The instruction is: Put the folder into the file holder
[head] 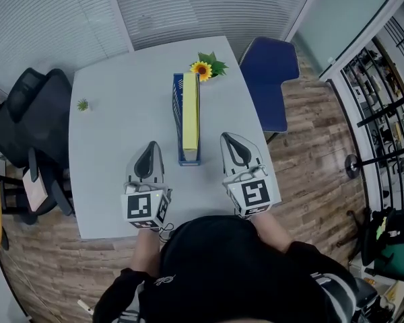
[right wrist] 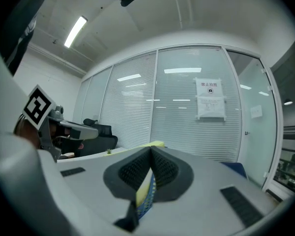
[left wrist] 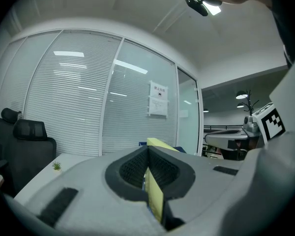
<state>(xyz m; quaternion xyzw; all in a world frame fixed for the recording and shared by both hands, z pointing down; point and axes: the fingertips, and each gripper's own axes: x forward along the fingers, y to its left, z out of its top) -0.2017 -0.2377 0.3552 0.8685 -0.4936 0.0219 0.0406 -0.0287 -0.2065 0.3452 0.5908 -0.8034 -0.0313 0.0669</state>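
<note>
One flat yellow folder stands on edge inside the narrow blue file holder, which sits upright near the middle of the pale grey surface, its long side running away from you. Your left gripper rests on the surface just left of the holder's near end, and your right gripper lies just right of it; neither touches the holder. Both pairs of jaws are closed, pad against pad, with nothing between them. Each gripper view shows the yellow folder and blue holder only beyond the closed tips. At the holder's far end lies a yellow artificial sunflower with green leaves. A tiny green plant sits well apart near the surface's left edge. A blue upholstered chair stands to the right and a black office chair to the left.
</note>
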